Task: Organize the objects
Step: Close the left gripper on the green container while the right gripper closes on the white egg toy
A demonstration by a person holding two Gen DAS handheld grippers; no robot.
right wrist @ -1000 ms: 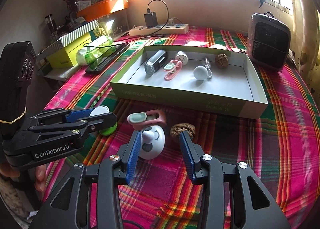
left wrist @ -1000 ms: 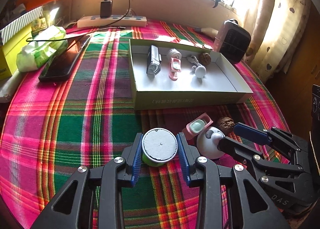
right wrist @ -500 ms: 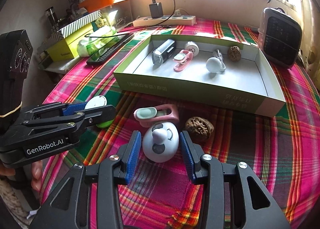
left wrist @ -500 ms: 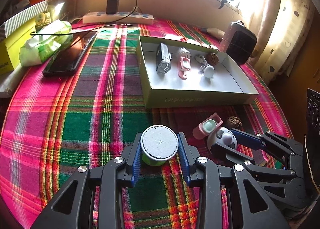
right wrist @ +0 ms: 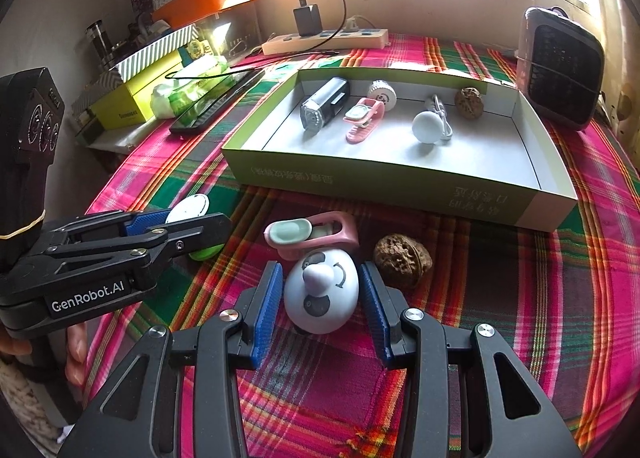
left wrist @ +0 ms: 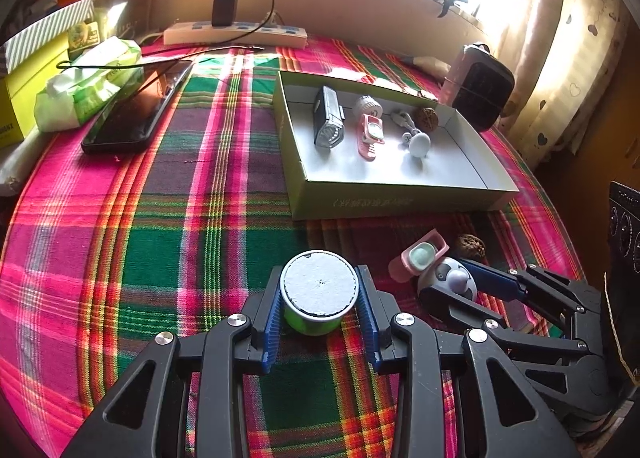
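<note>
My left gripper [left wrist: 319, 290] is shut on a green tape roll with a white top [left wrist: 319, 285], just above the plaid cloth; it also shows in the right wrist view [right wrist: 188, 213]. My right gripper [right wrist: 320, 290] is open around a white panda-faced egg toy [right wrist: 321, 292], its pads close to both sides without touching. A pink clip [right wrist: 316, 232] and a walnut [right wrist: 402, 260] lie just beyond the toy. The green box [right wrist: 392, 185] holds a flashlight [right wrist: 326, 101], a pink clip [right wrist: 364, 119], a white ball [right wrist: 427, 127] and a walnut [right wrist: 469, 102].
A black heater [right wrist: 560, 69] stands at the box's far right. A power strip [left wrist: 236, 33] lies by the wall. A phone [left wrist: 138, 111], tissue pack [left wrist: 88, 89] and yellow boxes [left wrist: 24, 97] sit at far left. The table edge is near my left hand.
The left gripper stays clamped on the tape roll and has drawn back slightly. The right gripper has moved forward, so the egg toy now sits between its fingers.
</note>
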